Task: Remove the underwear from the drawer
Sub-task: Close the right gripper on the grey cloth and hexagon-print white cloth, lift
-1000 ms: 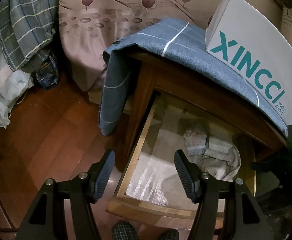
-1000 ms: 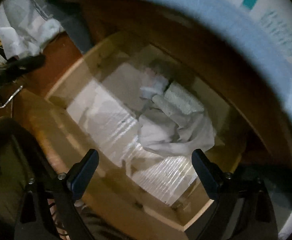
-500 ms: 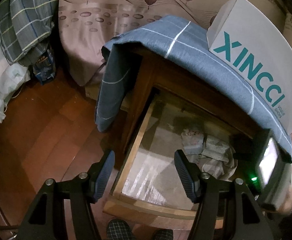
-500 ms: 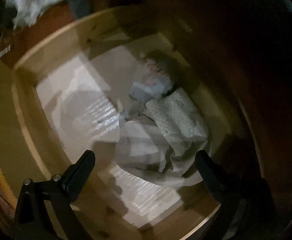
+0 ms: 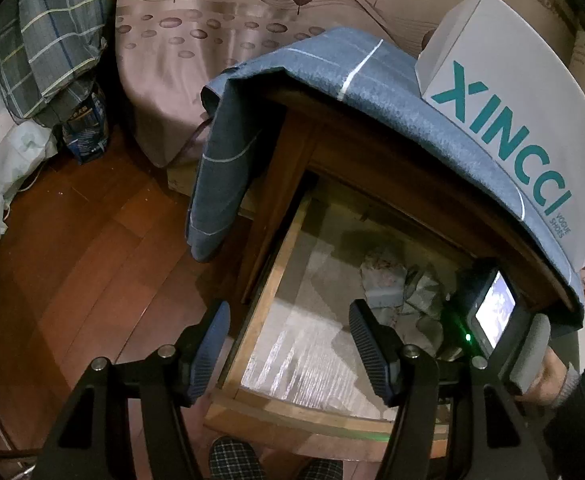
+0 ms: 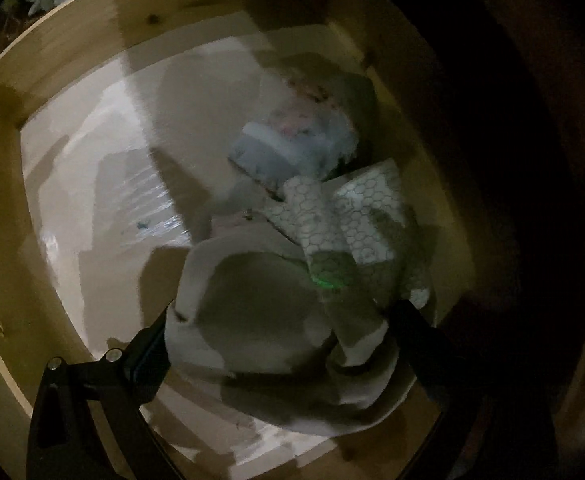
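Open wooden drawer (image 5: 252, 344) pulled out of nightstand, blue cloth (image 5: 332, 80) draped on top with white shoe box (image 5: 504, 104) on it. Inside drawer, toward its back right corner: pale underwear (image 6: 260, 312) bunched, patterned folded pieces (image 6: 348, 216) just behind it. Right hand-held gripper (image 6: 280, 344) down in drawer, jaws wide, straddling underwear, pad contact unclear. Left hand-held gripper (image 5: 284, 344) over drawer's front-left edge, jaws apart, empty.
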A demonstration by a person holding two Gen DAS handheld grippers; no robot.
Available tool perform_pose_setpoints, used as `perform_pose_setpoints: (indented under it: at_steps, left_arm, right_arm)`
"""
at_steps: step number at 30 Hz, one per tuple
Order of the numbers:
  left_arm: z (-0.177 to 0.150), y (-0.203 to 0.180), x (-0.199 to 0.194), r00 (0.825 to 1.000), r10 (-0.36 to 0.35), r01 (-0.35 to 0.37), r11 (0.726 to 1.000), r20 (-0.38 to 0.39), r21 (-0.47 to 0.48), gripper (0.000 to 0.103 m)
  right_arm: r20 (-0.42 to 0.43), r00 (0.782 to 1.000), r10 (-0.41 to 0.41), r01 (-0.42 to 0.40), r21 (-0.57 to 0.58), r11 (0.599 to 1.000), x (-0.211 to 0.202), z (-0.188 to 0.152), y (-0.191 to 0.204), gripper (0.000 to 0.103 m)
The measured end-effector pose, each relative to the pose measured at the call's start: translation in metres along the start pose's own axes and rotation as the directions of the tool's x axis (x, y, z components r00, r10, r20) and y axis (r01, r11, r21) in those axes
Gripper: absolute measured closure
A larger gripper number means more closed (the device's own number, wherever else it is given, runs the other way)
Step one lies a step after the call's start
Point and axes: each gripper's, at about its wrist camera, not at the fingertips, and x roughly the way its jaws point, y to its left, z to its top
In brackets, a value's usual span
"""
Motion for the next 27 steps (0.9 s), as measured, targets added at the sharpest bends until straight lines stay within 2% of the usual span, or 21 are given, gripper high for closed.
perform_pose_setpoints:
  at_steps: [2, 7, 10, 14, 18, 24, 27]
  left_arm:
    - [0.0, 0.0, 0.001, 1.0, -0.001, 0.001, 1.0, -0.003, -0.001, 0.039]
    - [0.0, -0.001, 0.001, 1.0, 0.002, -0.002, 1.0, -0.006, 0.005, 0.039]
    - [0.0, -0.003, 0.002, 1.0, 0.002, -0.002, 1.0, -0.009, 0.006, 0.039]
    - [-0.001, -0.004, 0.001, 1.0, 0.003, -0.003, 1.0, -0.009, 0.011, 0.039]
    - [-0.002, -0.003, 0.0, 1.0, 0.005, -0.005, 1.0, -0.01, 0.01, 0.039]
    - [-0.002, -0.005, 0.001, 1.0, 0.012, -0.012, 1.0, -0.008, 0.023, 0.039]
    - [-0.003, -0.006, -0.001, 1.0, 0.016, -0.016, 0.999, -0.006, 0.032, 0.039]
  right_arm:
    - [-0.005, 0.999, 0.039, -0.039, 0.023, 0.999, 0.005, 0.0, -0.005, 0.008]
    - [0.01, 0.998, 0.065, -0.065, 0.009, 0.998, 0.009, -0.004, -0.007, 0.014]
    - [0.012, 0.993, 0.121, -0.121, 0.03, 0.992, 0.009, -0.009, -0.011, 0.026]
    - [0.004, 0.989, 0.146, -0.146, 0.049, 0.988, 0.008, -0.012, -0.017, 0.046]
    - [-0.016, 0.977, 0.211, -0.209, 0.084, 0.974, 0.003, -0.015, -0.022, 0.065]
    - [-0.068, 0.943, 0.325, -0.317, 0.104, 0.943, -0.007, -0.028, -0.011, 0.077]
    - [-0.084, 0.936, 0.342, -0.332, 0.111, 0.937, -0.012, -0.034, -0.006, 0.08]
